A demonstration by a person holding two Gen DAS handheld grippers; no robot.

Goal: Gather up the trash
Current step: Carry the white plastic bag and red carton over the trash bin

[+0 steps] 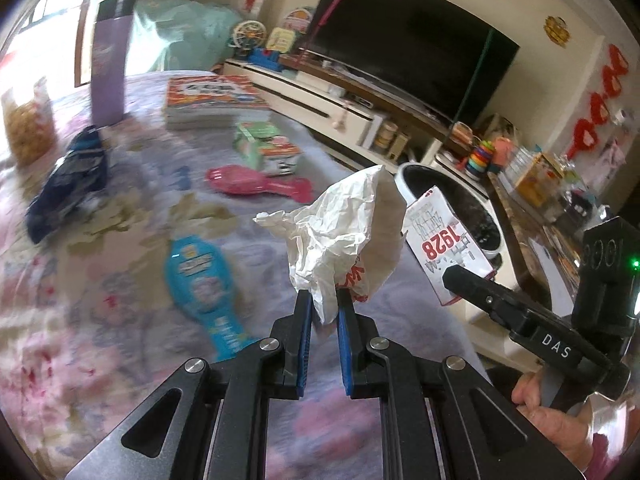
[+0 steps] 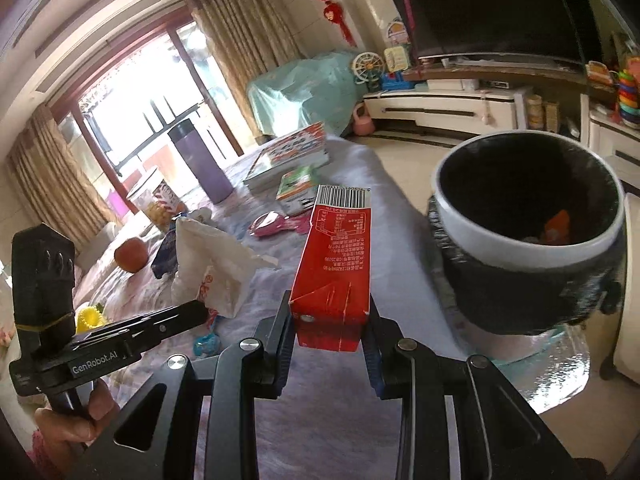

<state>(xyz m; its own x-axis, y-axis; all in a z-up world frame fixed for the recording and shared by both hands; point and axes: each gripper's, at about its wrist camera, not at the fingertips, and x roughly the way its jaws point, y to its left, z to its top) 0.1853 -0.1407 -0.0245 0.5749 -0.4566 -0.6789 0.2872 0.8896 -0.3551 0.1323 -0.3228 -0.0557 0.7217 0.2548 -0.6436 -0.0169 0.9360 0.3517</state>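
Note:
My left gripper [image 1: 324, 300] is shut on a crumpled white paper bag [image 1: 344, 232] with red print, held above the floral tablecloth [image 1: 120, 320]. It also shows in the right wrist view [image 2: 212, 264]. My right gripper [image 2: 330, 320] is shut on a red milk carton [image 2: 336, 256], seen in the left wrist view [image 1: 448, 244] with "1928" on it. The carton is held near a white trash bin [image 2: 528, 236] with a black liner, which stands off the table's right edge and holds some orange scrap. The bin also shows in the left wrist view [image 1: 464, 208].
On the table lie a blue snack wrapper [image 1: 200, 276], a dark blue packet [image 1: 76, 180], a pink brush [image 1: 260, 184], a green box [image 1: 268, 148], books [image 1: 216, 100], a purple flask [image 1: 110, 60] and an orange fruit [image 2: 130, 254]. A TV cabinet [image 1: 340, 108] stands beyond.

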